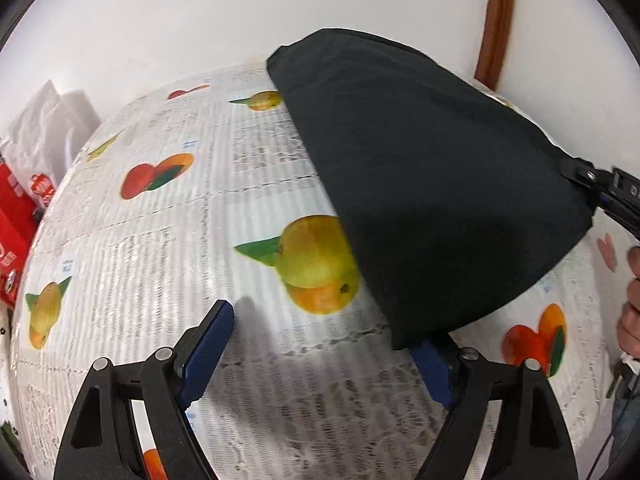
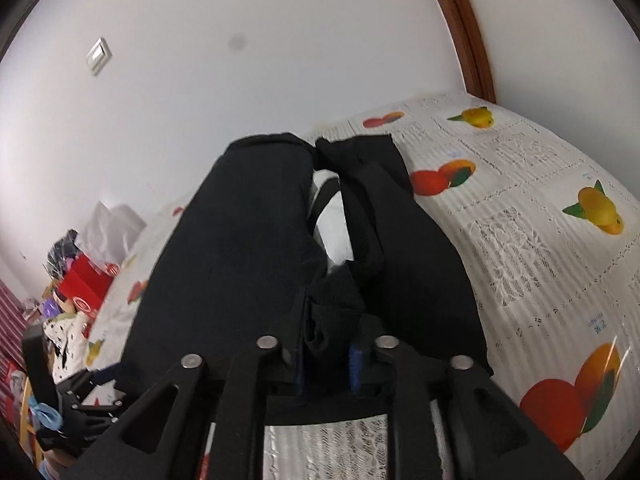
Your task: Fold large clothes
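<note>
White wall backs a tabletop (image 1: 168, 248) covered in a lacy cloth printed with oranges and lemons. Across it lies the black garment (image 1: 432, 184), lifted on its right side and draped from far left toward the near right. From the right wrist view the garment (image 2: 248, 232) shows two dark folds with a white patch between them. At the far left sit a red box (image 1: 14, 216) and a white bag (image 1: 48, 128). The left hand-held gripper (image 1: 320, 348) has its jaws spread wide, the right blue pad tucked under the garment's near edge. The right hand-held gripper (image 2: 326, 360) is clamped on a bunched fold of the garment.
</note>
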Demonstrator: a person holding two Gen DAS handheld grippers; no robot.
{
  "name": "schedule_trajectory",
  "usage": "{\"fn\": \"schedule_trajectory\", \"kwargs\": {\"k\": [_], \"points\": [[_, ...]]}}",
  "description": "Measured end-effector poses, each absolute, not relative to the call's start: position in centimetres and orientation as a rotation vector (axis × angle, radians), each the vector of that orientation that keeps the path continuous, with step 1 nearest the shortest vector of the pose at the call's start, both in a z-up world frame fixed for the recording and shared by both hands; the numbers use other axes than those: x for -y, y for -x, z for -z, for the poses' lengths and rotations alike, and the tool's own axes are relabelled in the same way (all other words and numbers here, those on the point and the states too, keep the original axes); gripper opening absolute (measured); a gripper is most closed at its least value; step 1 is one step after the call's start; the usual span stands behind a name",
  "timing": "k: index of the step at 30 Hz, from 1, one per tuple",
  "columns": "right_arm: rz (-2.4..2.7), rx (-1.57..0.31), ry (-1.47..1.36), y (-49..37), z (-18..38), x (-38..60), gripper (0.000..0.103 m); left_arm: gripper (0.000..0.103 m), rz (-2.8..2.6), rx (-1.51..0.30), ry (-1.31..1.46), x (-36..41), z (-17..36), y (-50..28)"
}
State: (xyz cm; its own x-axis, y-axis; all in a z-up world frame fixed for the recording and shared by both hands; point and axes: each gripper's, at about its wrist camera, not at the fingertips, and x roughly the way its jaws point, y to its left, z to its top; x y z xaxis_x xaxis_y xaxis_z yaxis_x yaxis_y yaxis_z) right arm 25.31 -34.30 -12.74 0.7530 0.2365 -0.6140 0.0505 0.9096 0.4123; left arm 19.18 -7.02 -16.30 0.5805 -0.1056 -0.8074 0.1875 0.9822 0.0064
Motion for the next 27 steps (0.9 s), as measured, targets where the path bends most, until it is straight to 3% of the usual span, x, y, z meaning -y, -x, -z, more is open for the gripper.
{"fn": "schedule_trajectory", "kwargs": {"k": [2, 6, 7, 9, 12, 20, 27], "points": [[-0.124, -0.731, -0.431, -26.1, 12.8, 34.3, 0.052, 0.082, 0.226, -0.934, -0.086, 7.7, 16.2, -19.3], [-0.093, -0.778, -0.427, -28.1, 12.9, 33.3, 0.055, 0.082, 0.245, -0.948, -0.113, 10.4, 16.3, -19.7], [-0.081, -0.784, -0.424, -28.3, 12.9, 33.1, 0.053, 0.084, 0.227, -0.946, -0.13, 11.0, 16.5, -19.7], [-0.046, -0.805, -0.404, -29.1, 12.8, 32.6, 0.028, 0.084, 0.213, -0.941, -0.137, 11.5, 16.6, -19.7], [-0.058, -0.778, -0.398, -29.3, 11.5, 32.5, 0.013, 0.084, 0.208, -0.947, -0.129, 11.7, 16.6, -20.0], [-0.217, -0.403, -0.426, -23.1, 6.6, 35.6, 0.009, 0.085, 0.201, -0.946, -0.128, 11.8, 16.7, -20.1], [0.001, -0.566, -0.525, -23.6, 12.4, 39.6, 0.009, 0.085, 0.202, -0.944, -0.131, 11.8, 16.8, -19.9]]}}
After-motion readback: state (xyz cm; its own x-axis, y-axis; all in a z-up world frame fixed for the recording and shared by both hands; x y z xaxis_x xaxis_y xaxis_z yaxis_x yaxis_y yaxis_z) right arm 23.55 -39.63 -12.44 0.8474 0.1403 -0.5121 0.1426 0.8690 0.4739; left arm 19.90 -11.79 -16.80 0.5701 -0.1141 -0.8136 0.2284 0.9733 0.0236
